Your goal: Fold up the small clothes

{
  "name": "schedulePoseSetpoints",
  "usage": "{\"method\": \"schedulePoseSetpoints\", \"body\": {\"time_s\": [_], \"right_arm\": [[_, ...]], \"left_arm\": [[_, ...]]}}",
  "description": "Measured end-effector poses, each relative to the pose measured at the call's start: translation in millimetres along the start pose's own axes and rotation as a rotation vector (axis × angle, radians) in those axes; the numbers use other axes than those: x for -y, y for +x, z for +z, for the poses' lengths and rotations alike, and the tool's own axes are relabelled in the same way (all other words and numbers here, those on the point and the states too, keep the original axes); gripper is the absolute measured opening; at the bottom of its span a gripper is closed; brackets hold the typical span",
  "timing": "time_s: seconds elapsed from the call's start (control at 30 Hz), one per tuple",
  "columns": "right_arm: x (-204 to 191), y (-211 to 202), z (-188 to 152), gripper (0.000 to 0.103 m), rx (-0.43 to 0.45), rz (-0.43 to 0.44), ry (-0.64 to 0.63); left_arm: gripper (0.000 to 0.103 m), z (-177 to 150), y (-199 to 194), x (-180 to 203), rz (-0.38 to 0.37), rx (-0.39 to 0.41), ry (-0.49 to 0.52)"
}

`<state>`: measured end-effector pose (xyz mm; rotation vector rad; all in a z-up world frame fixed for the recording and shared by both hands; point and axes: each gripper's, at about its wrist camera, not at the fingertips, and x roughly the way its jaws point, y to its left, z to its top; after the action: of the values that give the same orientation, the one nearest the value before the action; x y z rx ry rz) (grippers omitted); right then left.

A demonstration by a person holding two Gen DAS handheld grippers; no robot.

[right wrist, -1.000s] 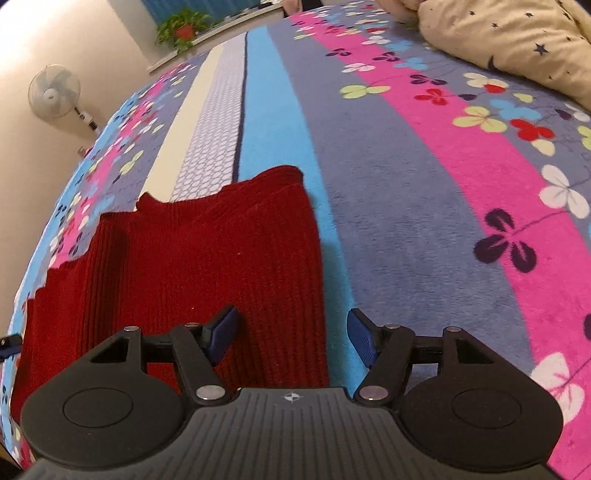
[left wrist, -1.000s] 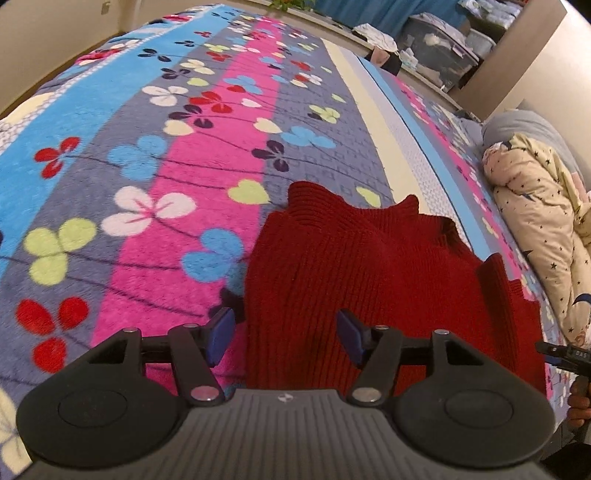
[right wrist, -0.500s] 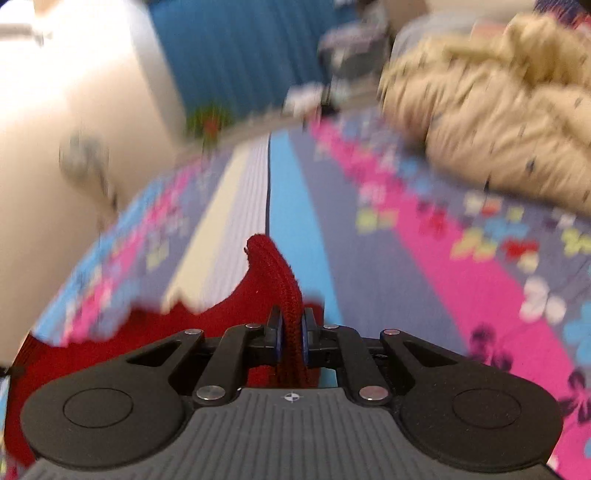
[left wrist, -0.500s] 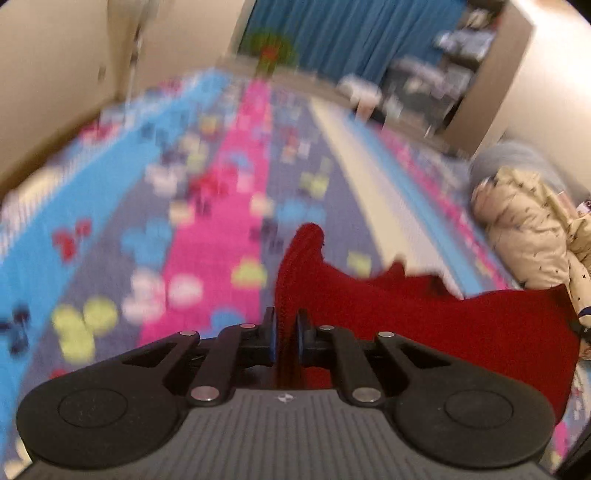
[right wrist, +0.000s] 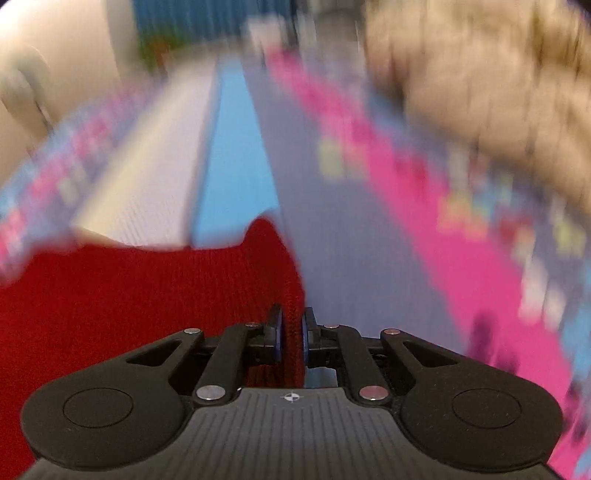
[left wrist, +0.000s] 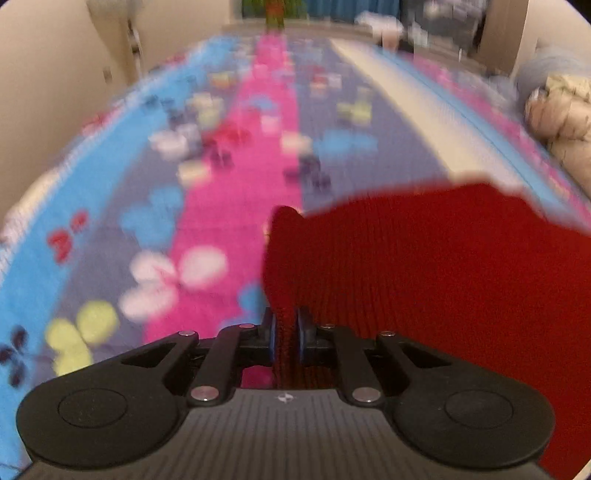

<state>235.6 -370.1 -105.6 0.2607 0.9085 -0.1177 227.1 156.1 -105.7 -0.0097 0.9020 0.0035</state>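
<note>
A dark red ribbed knit sweater [left wrist: 424,266] is held up over the flowered bedspread [left wrist: 184,184]. My left gripper [left wrist: 285,336] is shut on the sweater's left edge, with a fold of knit between its blue pads. My right gripper [right wrist: 292,339] is shut on the sweater's [right wrist: 129,302] right edge, knit pinched between its pads. The cloth spans between the two grippers. Both views are blurred by motion.
A beige star-print quilt [left wrist: 561,122] lies bunched at the right side of the bed and shows large in the right wrist view [right wrist: 480,85]. A wall [left wrist: 55,92] runs along the left. A potted plant [left wrist: 275,11] and storage boxes stand at the far end.
Both grippers went from open over the flat sweater to shut on its edges. They have lifted the sweater off the bedspread, and both views are now moving.
</note>
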Motion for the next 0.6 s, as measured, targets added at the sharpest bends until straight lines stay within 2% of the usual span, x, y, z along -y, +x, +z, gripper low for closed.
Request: {"method": "schedulePoseSetpoints", "body": {"time_s": [0.07, 0.1, 0.17, 0.2, 0.23, 0.27, 0.3, 0.33, 0.37, 0.47, 0.53, 0.6], "right_arm": [[-0.6, -11.0, 5.2, 0.01, 0.068, 0.01, -0.004], [-2.0, -19.1, 6.7, 0.009, 0.114, 0.01, -0.009], [-4.0, -40.0, 12.5, 0.009, 0.254, 0.057, 0.003], [-8.1, -45.1, 12.0, 0.009, 0.295, 0.048, -0.036], [-8.9, -40.9, 7.8, 0.009, 0.271, 0.028, -0.059], [-6.1, -29.5, 5.7, 0.01, 0.193, 0.018, -0.055], [0.0, -14.1, 1.6, 0.01, 0.071, 0.033, -0.027], [7.6, -4.8, -4.0, 0.014, -0.008, 0.041, 0.013], [11.6, -10.0, -6.0, 0.022, 0.011, 0.034, 0.034], [16.9, -34.1, -10.8, 0.041, 0.061, 0.012, -0.008], [28.3, -44.5, -15.7, 0.047, 0.044, 0.028, 0.015], [32.9, -61.4, -26.2, 0.048, 0.04, 0.062, 0.025]], "left_arm": [[0.011, 4.9, -8.0, -2.7, 0.005, 0.05, -0.015], [0.011, 8.2, -16.8, -7.4, -0.003, 0.1, -0.056], [0.011, 12.6, -32.3, -13.4, -0.034, 0.198, -0.101], [0.011, 12.5, -35.9, -13.1, -0.033, 0.225, -0.091], [0.011, 10.4, -33.6, -10.3, -0.018, 0.208, -0.074], [0.012, 7.3, -22.5, -8.1, -0.003, 0.128, -0.049], [0.022, 4.4, -10.7, -8.1, -0.016, 0.034, -0.05], [0.027, 0.5, -3.1, -11.1, -0.035, -0.041, -0.078], [0.027, -0.7, -8.1, -15.9, -0.035, -0.032, -0.118], [0.042, 3.7, -37.7, -27.5, -0.04, 0.062, -0.191], [0.045, 1.4, -51.2, -39.4, -0.103, 0.053, -0.268], [0.049, -6.8, -59.6, -47.1, -0.2, 0.002, -0.336]]}}
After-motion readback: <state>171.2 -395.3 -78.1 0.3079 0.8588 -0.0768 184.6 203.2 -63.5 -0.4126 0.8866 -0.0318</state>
